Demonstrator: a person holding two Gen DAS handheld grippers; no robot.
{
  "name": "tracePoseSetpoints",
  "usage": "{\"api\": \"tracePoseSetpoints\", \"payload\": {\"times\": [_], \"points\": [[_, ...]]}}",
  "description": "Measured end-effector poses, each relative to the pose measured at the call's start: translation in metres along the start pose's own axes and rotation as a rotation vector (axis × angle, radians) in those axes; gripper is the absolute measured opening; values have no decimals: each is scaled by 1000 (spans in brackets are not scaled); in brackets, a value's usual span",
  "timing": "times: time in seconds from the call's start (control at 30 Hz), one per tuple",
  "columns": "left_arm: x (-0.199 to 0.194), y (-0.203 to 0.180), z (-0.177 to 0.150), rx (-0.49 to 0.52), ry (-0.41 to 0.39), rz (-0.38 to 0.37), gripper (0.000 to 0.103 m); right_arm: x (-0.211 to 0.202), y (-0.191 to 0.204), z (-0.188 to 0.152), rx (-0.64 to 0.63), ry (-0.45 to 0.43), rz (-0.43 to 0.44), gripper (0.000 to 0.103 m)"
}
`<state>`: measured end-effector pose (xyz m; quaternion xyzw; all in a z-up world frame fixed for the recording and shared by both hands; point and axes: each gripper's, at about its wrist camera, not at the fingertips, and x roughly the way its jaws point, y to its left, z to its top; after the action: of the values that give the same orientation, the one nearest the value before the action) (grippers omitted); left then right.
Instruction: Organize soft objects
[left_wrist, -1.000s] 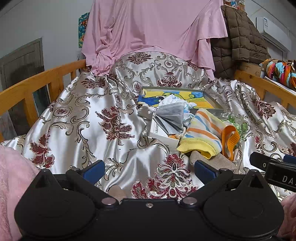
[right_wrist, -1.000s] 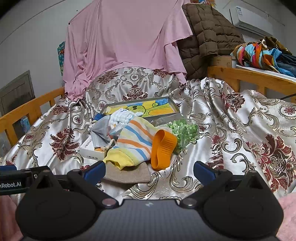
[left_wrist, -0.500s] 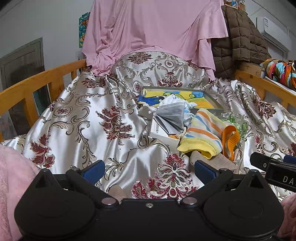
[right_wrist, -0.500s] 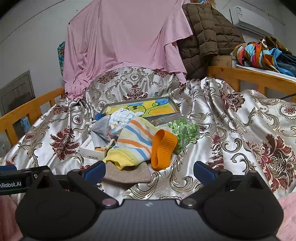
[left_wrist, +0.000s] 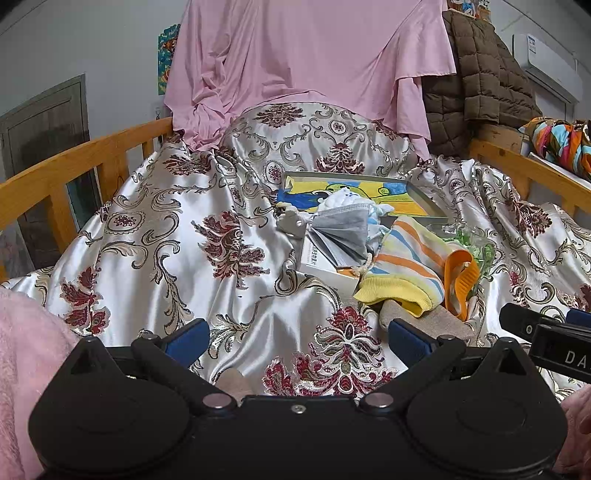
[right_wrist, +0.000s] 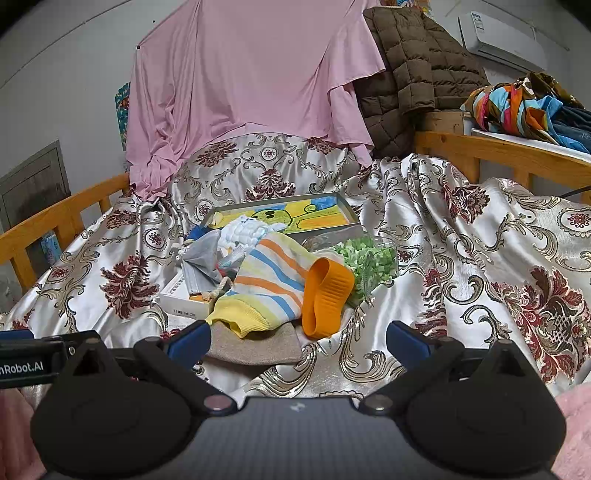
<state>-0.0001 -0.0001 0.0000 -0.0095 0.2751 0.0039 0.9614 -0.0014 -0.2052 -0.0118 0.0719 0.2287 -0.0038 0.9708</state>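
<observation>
- Soft pile sat mid-bed on the satin floral bedspread (right_wrist: 461, 258), ahead of both grippers, nothing touching it.
- Striped sock (right_wrist: 273, 280) lay on top, yellow cuff toward the cameras, overlapping a beige cloth (right_wrist: 258, 345) beneath it.
- Orange silicone piece (right_wrist: 325, 295) leaned against the sock's right side; clear bag of green bits (right_wrist: 369, 258) just behind it.
- Grey face mask (left_wrist: 343, 232) was draped over a white box (left_wrist: 317, 262) at the pile's left; white knitted item (left_wrist: 343, 197) just behind the mask.
- Picture tray (right_wrist: 295, 214) with yellow/blue artwork lay behind the pile, touching it.
- Left gripper (left_wrist: 297, 338) hovered low over bare bedspread, left of the pile; jaws spread wide, holding nothing.
- Right gripper (right_wrist: 297, 338) hovered just short of the beige cloth; jaws spread wide, holding nothing. Its left finger (right_wrist: 188, 341) overlapped the cloth's edge in view; contact couldn't be determined.
- Pink sheet (left_wrist: 306, 70) hung behind the bed, brown quilted jacket (right_wrist: 410, 70) beside it; wooden rails (left_wrist: 74, 166) on both sides.
</observation>
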Motion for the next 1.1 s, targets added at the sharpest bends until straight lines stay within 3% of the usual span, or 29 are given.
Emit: {"api": "tracePoseSetpoints", "payload": {"times": [0.7,1.1], "points": [[4,2,-1,-26,14,-19,102,0,0,1,0,-2,-1,103],[38,14,27,-101,165,-164,102,8,-7,19,-19,10,-13,103]]}}
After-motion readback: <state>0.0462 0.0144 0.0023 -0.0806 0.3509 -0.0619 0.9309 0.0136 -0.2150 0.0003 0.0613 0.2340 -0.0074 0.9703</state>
